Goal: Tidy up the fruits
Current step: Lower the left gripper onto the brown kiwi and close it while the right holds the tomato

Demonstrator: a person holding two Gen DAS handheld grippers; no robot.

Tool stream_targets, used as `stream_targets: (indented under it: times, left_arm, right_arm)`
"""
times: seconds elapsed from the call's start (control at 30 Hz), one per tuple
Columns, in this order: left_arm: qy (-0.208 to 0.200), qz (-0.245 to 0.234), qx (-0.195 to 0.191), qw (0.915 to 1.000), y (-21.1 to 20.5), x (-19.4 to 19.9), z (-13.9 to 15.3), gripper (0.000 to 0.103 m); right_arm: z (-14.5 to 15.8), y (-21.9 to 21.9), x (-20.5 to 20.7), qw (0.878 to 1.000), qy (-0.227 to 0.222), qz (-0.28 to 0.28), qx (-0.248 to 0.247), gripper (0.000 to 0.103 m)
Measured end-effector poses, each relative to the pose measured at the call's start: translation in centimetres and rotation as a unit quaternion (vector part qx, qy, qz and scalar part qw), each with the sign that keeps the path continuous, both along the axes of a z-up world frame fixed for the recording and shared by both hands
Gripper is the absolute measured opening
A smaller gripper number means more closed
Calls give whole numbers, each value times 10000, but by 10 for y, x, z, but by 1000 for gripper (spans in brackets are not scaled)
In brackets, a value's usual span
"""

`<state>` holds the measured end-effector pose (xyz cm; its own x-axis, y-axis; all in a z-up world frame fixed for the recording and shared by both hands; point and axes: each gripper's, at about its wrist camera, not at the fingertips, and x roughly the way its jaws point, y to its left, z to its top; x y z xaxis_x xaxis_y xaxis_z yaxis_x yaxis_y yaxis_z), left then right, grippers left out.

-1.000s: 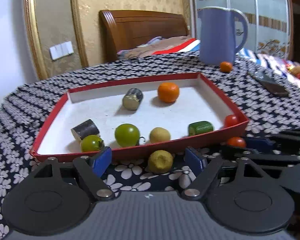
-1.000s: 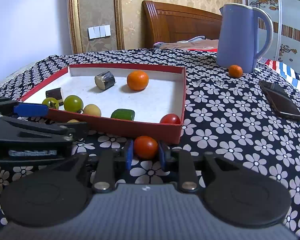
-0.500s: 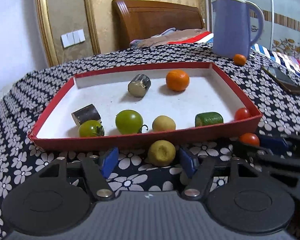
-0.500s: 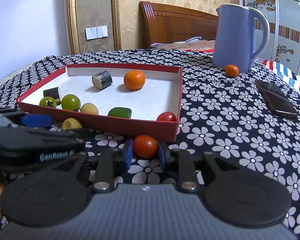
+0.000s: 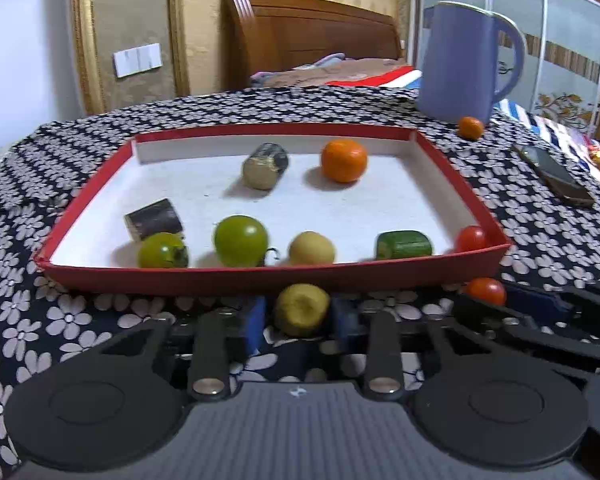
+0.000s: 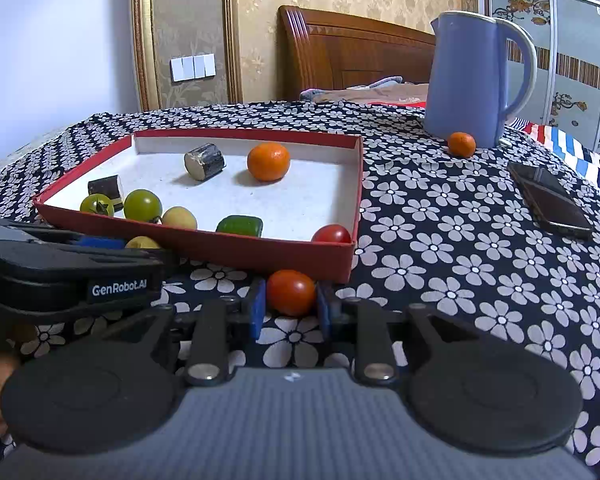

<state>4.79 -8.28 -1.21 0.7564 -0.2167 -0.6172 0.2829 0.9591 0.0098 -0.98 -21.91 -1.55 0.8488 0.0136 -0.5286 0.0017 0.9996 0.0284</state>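
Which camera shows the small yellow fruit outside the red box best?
The left wrist view: the yellow fruit sits centred and whole between its hand-held gripper's blue pads. In the right wrist view, only its top peeks over the other hand-held gripper.

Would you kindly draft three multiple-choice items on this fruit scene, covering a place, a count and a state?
1. Where does the small orange lie?
A. inside the red tray
B. on the cloth by the blue jug
C. on the phone

2. How many green tomatoes lie in the red tray?
A. two
B. four
C. none

3. What does the left tool hold?
A. nothing, jaws wide
B. a red tomato
C. a yellow fruit

Answers: 1 B, it sits at the foot of the blue jug; 2 A, two green tomatoes sit near the tray's front wall; 3 C, blue pads press the yellow fruit.
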Motion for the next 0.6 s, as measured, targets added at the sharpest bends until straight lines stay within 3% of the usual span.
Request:
stream_targets:
  times: [0.6]
  left_arm:
    - [-237,-57,261,9994,-7,-6,-4,28]
  right_arm:
    - [0,4,4,9997,148,50,-177,26]
